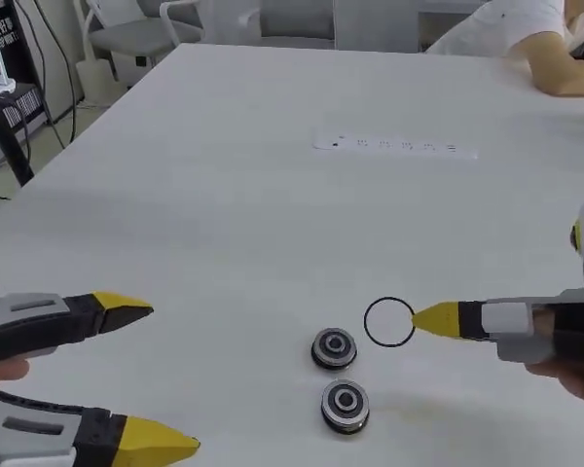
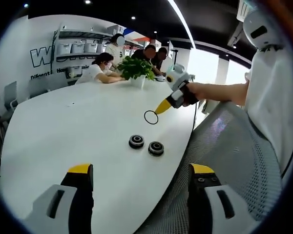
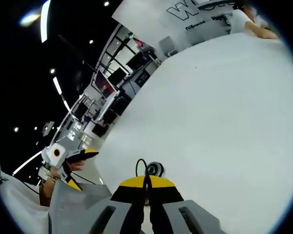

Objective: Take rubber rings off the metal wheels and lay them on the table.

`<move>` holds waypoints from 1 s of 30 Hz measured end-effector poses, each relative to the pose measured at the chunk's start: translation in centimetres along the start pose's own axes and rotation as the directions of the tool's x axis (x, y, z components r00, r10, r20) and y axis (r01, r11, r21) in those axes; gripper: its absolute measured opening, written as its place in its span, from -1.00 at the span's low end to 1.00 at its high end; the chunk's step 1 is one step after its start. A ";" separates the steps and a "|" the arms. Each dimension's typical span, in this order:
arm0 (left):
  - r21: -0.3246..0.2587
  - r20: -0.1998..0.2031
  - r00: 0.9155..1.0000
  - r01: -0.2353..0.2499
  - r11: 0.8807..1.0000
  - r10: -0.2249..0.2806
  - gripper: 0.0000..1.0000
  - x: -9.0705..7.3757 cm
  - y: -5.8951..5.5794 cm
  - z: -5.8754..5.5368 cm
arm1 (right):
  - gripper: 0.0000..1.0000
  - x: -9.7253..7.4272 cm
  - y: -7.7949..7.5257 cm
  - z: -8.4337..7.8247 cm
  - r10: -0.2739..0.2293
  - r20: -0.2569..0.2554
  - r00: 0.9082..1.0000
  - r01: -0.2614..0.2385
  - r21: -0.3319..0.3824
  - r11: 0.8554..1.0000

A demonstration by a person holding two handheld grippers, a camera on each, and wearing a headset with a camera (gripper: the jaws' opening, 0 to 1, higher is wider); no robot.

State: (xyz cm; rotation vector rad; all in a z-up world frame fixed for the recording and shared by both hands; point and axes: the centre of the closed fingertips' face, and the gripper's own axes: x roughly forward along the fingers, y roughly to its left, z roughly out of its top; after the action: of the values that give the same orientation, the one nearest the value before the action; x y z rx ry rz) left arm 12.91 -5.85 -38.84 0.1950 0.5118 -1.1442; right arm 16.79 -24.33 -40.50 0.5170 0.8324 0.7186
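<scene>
Two metal wheels with dark rims lie flat on the white table (image 1: 224,214), one (image 1: 334,348) just behind the other (image 1: 346,404). To their right, my right gripper (image 1: 419,319) is shut on the edge of a thin black rubber ring (image 1: 389,321), which hangs close over the table. In the right gripper view the ring (image 3: 139,168) sticks up from the closed yellow tips (image 3: 146,183) beside a wheel (image 3: 155,169). My left gripper (image 1: 170,379) stands open at the lower left, apart from the wheels (image 2: 136,141) (image 2: 156,148), with nothing between its jaws.
A white power strip (image 1: 394,146) lies flat on the table further back. A person's arm (image 1: 565,58) rests on the far right corner. Several people and a potted plant (image 2: 136,68) sit at the far end. Office chairs (image 1: 136,34) stand beyond the table.
</scene>
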 end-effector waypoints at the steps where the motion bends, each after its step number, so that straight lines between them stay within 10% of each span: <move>1: -0.004 0.000 1.000 0.000 1.000 0.000 0.55 0.0 -0.1 -0.1 | -1.00 -0.1 0.0 0.2 0.001 0.009 1.000 -0.001 0.003 1.000; 30: -0.055 0.009 1.000 0.002 0.998 -0.002 0.56 0.9 -1.0 -1.3 | -1.00 -1.1 5.3 4.5 0.096 0.107 0.990 -0.087 -0.090 0.992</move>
State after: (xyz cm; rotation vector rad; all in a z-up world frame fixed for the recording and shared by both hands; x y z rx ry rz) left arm 11.96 -6.49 -40.28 0.1415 0.5354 -1.1310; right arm 17.99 -22.25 -33.87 0.5163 0.6751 0.7990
